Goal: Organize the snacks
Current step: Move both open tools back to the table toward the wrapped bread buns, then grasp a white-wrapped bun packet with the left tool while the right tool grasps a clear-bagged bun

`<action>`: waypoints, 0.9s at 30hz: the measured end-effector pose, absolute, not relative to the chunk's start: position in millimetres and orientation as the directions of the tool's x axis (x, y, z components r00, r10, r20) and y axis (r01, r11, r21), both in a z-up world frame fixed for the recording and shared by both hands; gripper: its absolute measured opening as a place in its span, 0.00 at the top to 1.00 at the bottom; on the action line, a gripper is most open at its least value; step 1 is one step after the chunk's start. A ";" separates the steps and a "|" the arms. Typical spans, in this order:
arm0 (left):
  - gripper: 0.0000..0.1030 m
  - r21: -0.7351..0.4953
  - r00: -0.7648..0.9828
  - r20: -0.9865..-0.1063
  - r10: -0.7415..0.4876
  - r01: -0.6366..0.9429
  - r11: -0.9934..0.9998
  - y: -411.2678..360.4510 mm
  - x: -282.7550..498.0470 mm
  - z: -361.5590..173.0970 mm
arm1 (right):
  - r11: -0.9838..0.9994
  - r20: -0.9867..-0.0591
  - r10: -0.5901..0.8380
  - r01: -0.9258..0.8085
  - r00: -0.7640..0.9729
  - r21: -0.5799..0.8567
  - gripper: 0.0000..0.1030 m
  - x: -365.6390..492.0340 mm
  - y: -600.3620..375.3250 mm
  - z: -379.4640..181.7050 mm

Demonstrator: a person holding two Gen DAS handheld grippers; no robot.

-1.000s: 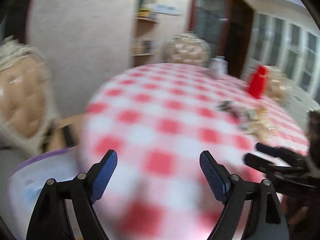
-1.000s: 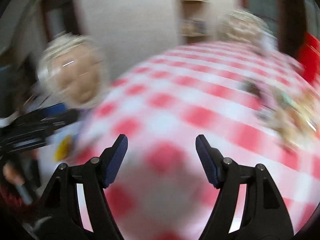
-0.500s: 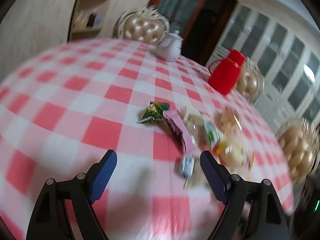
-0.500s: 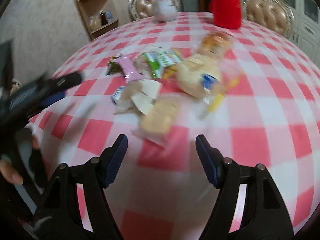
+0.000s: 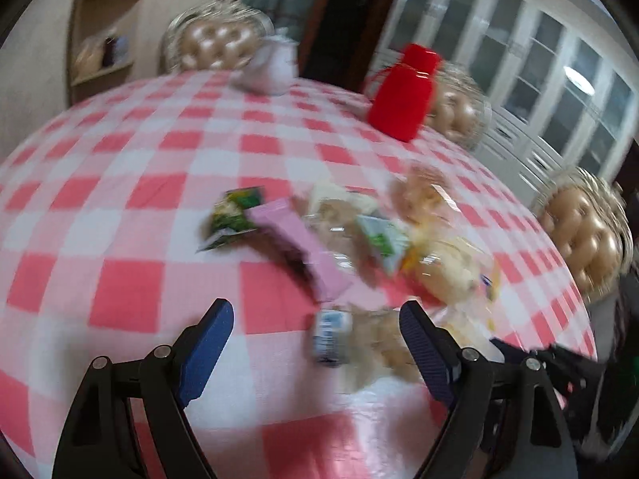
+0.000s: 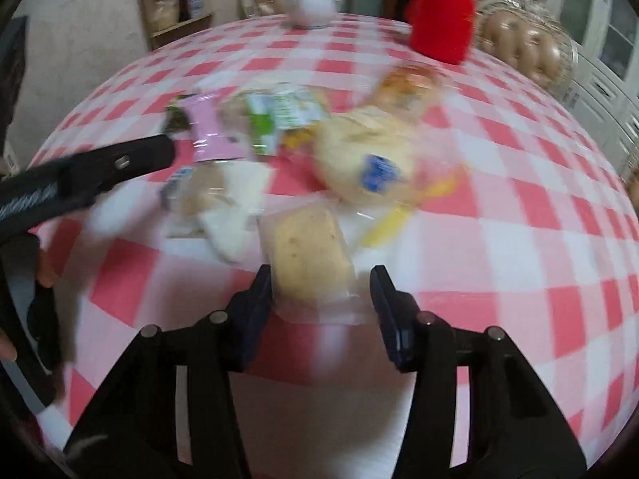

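Snacks (image 6: 279, 147) lie heaped at mid-frame on the checked surface (image 6: 519, 239). Right tongs (image 6: 321, 299) are closing around a clear-wrapped pale cake (image 6: 307, 255), pads not yet pressing; left tongs (image 5: 315, 335) gape empty. Best pinch the cake squarely, gently.

This is a home dining room. A round table under a red-and-white checked tablecloth (image 5: 131, 167) is ringed by cream tufted chairs with ornate silver frames (image 6: 523, 40). Near its far edge stand a white china teapot (image 6: 311, 4) and a red plastic jug (image 6: 443, 20). White glass-fronted cabinets (image 5: 531, 92) and a wooden corner shelf (image 5: 104, 36) line the walls.
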State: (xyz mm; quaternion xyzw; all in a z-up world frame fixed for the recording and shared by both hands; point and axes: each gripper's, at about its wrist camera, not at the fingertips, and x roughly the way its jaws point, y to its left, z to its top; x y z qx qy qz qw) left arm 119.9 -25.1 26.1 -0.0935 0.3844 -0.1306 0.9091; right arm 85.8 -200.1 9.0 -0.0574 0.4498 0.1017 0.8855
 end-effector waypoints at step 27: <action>0.62 0.021 0.436 -0.792 -0.428 0.718 0.695 -99.0 103.5 8.9 | 0.965 -0.823 0.191 -0.254 0.535 0.059 0.48 89.2 -228.4 8.5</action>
